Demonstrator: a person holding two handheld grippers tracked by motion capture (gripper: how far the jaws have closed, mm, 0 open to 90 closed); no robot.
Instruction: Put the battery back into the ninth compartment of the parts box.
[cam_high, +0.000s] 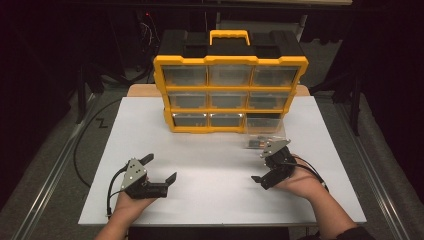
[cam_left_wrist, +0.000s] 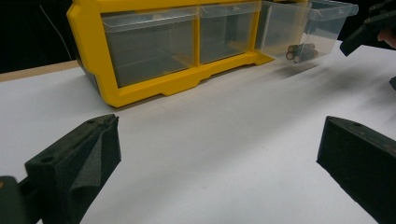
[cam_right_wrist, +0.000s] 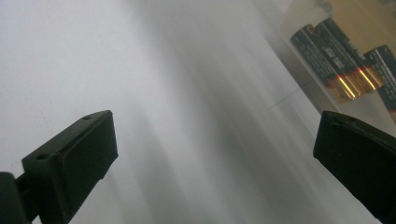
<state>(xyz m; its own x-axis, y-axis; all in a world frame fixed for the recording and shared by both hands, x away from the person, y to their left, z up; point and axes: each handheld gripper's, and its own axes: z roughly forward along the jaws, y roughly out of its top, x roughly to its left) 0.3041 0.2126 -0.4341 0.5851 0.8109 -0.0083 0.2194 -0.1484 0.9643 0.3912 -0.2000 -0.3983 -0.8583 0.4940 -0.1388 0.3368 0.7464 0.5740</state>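
No words or numbers can be read here. The batteries (cam_right_wrist: 346, 65) in the clear drawer (cam_left_wrist: 308, 30) at the far right have small print on their black and gold sides, but it is too blurry to read

A white table top (cam_high: 210, 165) carries everything; it is a flat, matt sheet (a strip of bare wood shows along its far edge, behind the cabinet); standing directly on it toward the far side is a yellow-framed drawer cabinet (cam_high: 230, 95) with three rows of clear drawers and a black top with a yellow handle; its bottom right clear drawer (cam_high: 265, 131) is pulled out toward the near side, low over the sheet, with batteries (cam_right_wrist: 348, 65) lying inside; the near half of the surface is plain white
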